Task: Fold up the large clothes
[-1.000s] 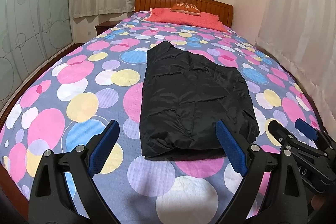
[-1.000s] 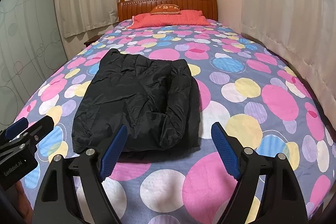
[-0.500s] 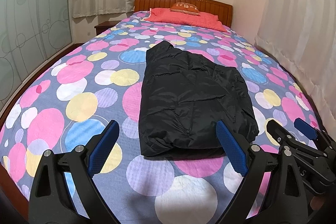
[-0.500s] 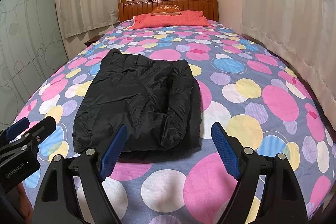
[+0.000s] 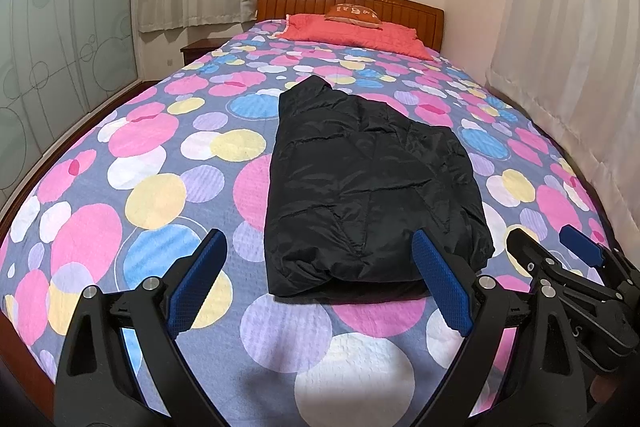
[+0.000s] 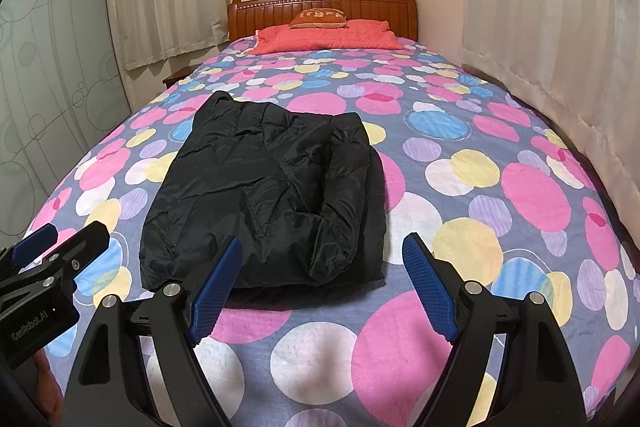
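Black jacket (image 5: 372,187) lay on bed (image 5: 160,187), mid-width, nearer foot end than red pillow (image 5: 356,35), already doubled into rough long bundle. Left tool (image 5: 320,287) hovered off jacket's near hem, blue pads spread wide, nothing between them. Right tool (image 6: 320,279) beside it, off jacket's near right corner, likewise gaping, empty. Looked like pause between folds. Next move likely called for each tool to pinch near hem corner, carry it toward collar end, halving bundle.
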Action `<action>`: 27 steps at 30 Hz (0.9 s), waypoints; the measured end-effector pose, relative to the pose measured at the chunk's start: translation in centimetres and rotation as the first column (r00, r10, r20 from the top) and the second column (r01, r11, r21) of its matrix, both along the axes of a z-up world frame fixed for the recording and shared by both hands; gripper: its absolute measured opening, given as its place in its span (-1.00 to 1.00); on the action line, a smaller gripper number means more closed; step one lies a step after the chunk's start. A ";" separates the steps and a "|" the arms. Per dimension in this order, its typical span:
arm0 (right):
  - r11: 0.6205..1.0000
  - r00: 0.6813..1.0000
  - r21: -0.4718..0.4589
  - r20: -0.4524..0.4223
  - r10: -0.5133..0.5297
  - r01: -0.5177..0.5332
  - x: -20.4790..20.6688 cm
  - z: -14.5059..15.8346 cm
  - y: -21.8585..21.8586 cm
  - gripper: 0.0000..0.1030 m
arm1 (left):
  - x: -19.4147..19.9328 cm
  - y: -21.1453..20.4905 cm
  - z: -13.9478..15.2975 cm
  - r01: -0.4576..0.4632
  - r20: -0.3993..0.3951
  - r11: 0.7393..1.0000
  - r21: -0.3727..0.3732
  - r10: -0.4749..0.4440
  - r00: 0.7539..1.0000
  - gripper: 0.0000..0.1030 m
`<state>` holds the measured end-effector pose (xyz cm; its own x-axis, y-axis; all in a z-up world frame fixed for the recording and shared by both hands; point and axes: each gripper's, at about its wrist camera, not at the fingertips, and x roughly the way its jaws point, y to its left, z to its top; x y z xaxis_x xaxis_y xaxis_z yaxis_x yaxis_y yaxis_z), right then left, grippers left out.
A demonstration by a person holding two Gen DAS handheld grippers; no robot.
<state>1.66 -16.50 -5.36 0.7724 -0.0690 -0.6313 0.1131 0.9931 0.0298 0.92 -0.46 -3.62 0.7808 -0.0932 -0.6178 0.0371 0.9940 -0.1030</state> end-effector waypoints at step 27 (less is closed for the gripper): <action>1.000 1.000 -0.001 0.001 -0.002 0.002 0.0 -0.1 0.2 0.57 | -0.2 0.0 0.0 -0.009 0.007 1.000 -0.002 0.009 1.000 0.82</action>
<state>1.62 -16.33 -5.50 0.7731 -0.0707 -0.6303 0.1148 0.9930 0.0294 0.69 -0.45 -3.63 0.7858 -0.0870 -0.6123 0.0287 0.9941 -0.1045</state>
